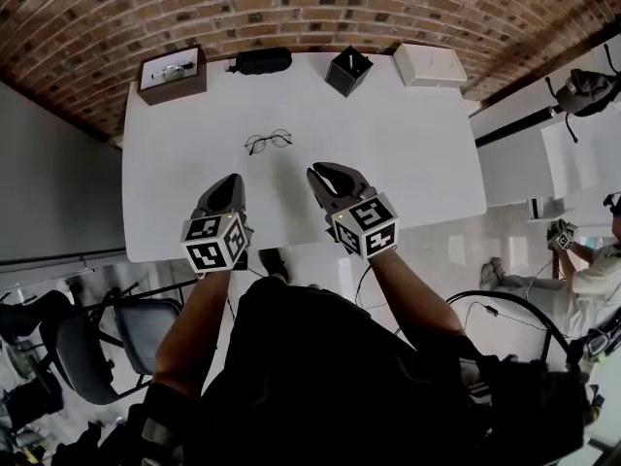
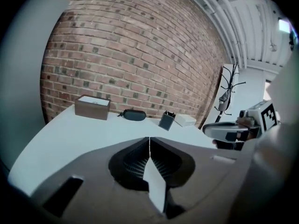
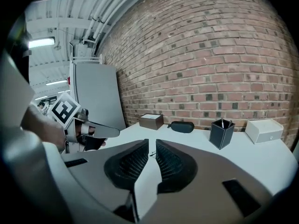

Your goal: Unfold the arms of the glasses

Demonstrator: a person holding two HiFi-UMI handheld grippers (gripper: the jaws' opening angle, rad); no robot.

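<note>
Thin wire-framed round glasses lie on the white table, a little left of its middle; I cannot tell whether their arms are folded. Both grippers hover over the near edge, short of the glasses. My left gripper is below and left of them, and the left gripper view shows its jaws pressed together with nothing held. My right gripper is below and right of them. Its jaws stand a narrow slit apart and empty, and a sliver of the glasses shows through the slit.
Along the table's far edge stand a brown box, a black glasses case, a black pen holder and a white box. A brick wall rises behind them. Chairs stand at the lower left, and a person at the right.
</note>
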